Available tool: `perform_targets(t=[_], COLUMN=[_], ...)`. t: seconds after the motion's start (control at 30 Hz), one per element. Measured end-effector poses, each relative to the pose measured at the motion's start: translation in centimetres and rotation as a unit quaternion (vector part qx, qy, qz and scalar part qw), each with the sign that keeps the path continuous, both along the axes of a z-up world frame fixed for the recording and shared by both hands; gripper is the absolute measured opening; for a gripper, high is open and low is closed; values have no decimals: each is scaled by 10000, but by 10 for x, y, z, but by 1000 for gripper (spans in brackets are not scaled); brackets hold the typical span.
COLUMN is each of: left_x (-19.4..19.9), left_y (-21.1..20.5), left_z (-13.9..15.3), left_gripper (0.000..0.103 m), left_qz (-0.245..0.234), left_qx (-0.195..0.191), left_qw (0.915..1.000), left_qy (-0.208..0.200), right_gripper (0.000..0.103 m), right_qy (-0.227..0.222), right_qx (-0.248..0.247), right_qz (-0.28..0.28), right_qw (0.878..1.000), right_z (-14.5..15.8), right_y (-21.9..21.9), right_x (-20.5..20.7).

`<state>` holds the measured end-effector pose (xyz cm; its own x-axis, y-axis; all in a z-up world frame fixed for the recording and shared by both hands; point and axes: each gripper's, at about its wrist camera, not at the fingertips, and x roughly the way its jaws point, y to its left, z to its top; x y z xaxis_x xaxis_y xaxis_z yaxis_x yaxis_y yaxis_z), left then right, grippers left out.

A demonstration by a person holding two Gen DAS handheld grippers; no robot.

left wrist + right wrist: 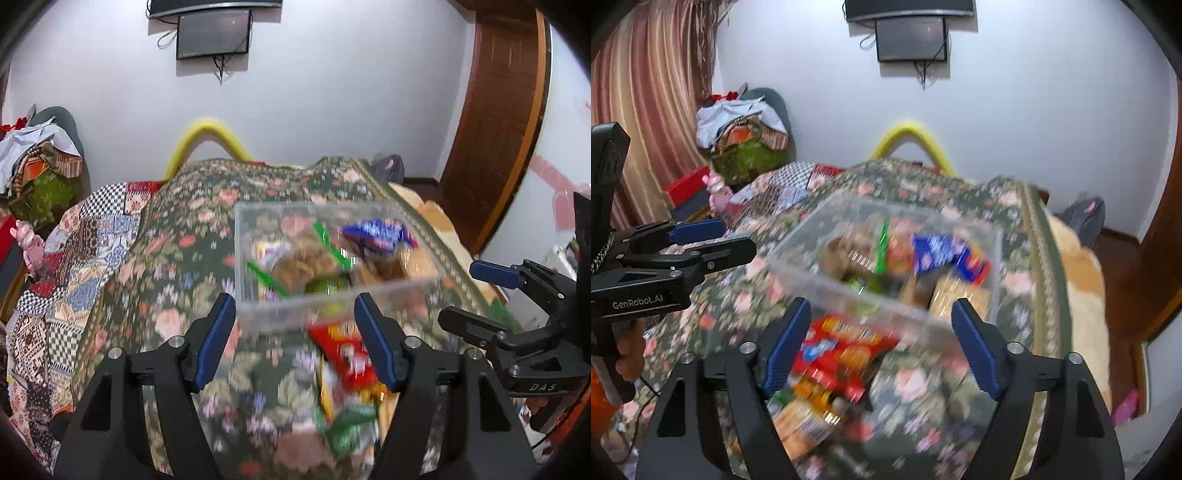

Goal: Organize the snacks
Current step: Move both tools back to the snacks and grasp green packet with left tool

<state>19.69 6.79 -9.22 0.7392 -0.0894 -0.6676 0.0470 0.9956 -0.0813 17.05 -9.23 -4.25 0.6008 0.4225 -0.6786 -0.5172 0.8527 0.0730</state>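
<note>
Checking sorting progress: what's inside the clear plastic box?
The clear box holds a blue packet, a green-edged packet and brownish snacks, blurred. Anything beneath them is covered.

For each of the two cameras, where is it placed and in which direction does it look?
Left wrist view: sits on the left gripper, looking forward and down over the flowered bedspread at the clear box; own open fingers frame it, and the right gripper shows at the right edge.
Right wrist view: sits on the right gripper, facing the same way; the left gripper and a hand show at the left.
Both share the box, the red snack packet, the yellow tube and the wall screen.
</note>
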Motion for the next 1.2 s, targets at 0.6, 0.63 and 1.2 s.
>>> perform_targets(t=[0.6, 0.63, 1.2], left_x=[-58, -59, -32], left_y=[1, 0, -48], left_z=[-76, -78, -104], left_gripper=[67, 67, 67], left_qz=[-81, -95, -544], left_qx=[-197, -210, -421], left_qw=[9953, 9951, 9886], left_qy=[944, 958, 1336], right_gripper=[80, 79, 60], right_qy=[1281, 1333, 1477], right_qx=[-241, -230, -122], right_qz=[265, 292, 229], right_qw=[9911, 9904, 9887], right_z=[-93, -95, -91], right_y=[30, 30, -22], right_x=[-36, -36, -41])
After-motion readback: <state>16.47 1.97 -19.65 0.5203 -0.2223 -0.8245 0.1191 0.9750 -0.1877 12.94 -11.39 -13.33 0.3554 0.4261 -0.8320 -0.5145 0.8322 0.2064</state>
